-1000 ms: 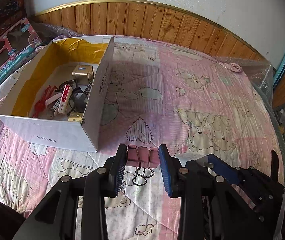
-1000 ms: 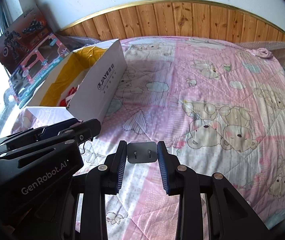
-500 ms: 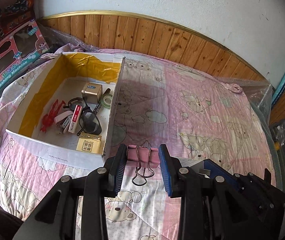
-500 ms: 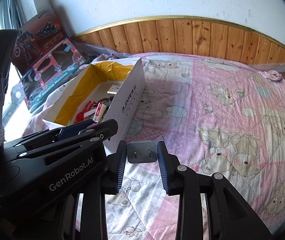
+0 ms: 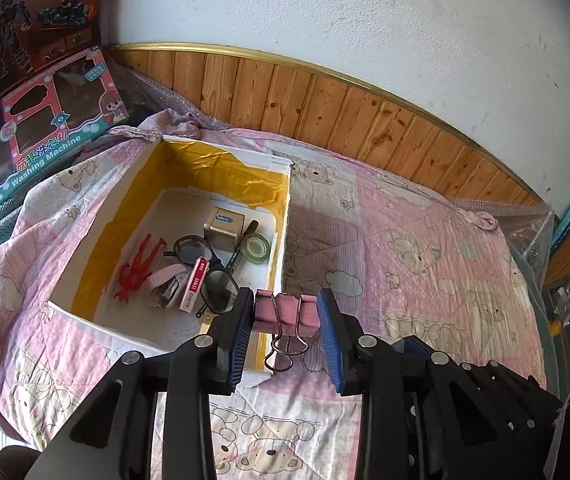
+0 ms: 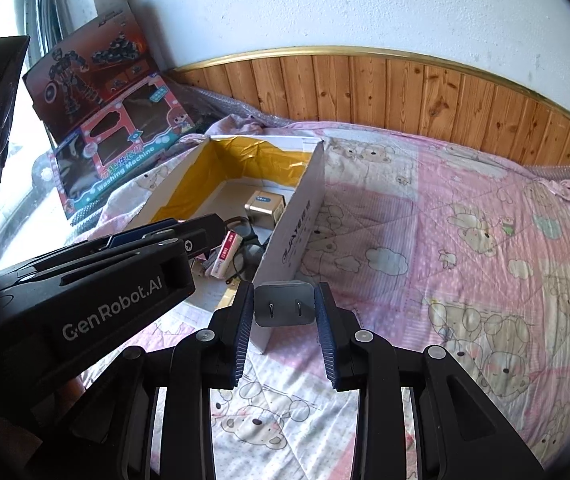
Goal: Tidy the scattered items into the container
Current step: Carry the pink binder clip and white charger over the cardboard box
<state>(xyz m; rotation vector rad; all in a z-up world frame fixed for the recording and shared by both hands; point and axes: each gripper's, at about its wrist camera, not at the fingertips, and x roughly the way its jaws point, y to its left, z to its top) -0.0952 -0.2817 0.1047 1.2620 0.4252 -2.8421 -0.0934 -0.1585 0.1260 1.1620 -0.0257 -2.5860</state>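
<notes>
While both grippers hang near the open white box [image 5: 85, 240], each carries its own piece of clutter, so the step in hand looks like the delivery. The left gripper [image 5: 287, 314] has its fingers pinched on a pink binder clip [image 5: 287, 312], whose wire loops dangle below, and it hovers over the box's near right corner. The right gripper [image 6: 283, 308] clamps a grey plug adapter [image 6: 283, 305] between its fingers, prongs facing the camera, just outside the box's right wall. Inside the box already lie a red toy figure [image 5: 139, 266], glasses [image 5: 201, 258], a gold cube [image 5: 225, 227], a marker [image 5: 241, 248], a roll of tape [image 5: 257, 249] and a small pink-and-white packet [image 5: 195, 284], so the tidying seems far along. The next move probably calls for carrying the clip further over the box floor before the fingers part, since from here it might catch on the wall; the adapter would then need to cross that wall without bumping the left gripper beside it. All this sits on a pink quilt [image 5: 405, 248] printed with bears and clouds, apparently a bed, soft enough that the box may shift if knocked. Behind runs wooden panelling [image 6: 405, 92] under a white plastered wall, with boxed toys [image 6: 117, 160] propped in the corner by a bright window.
</notes>
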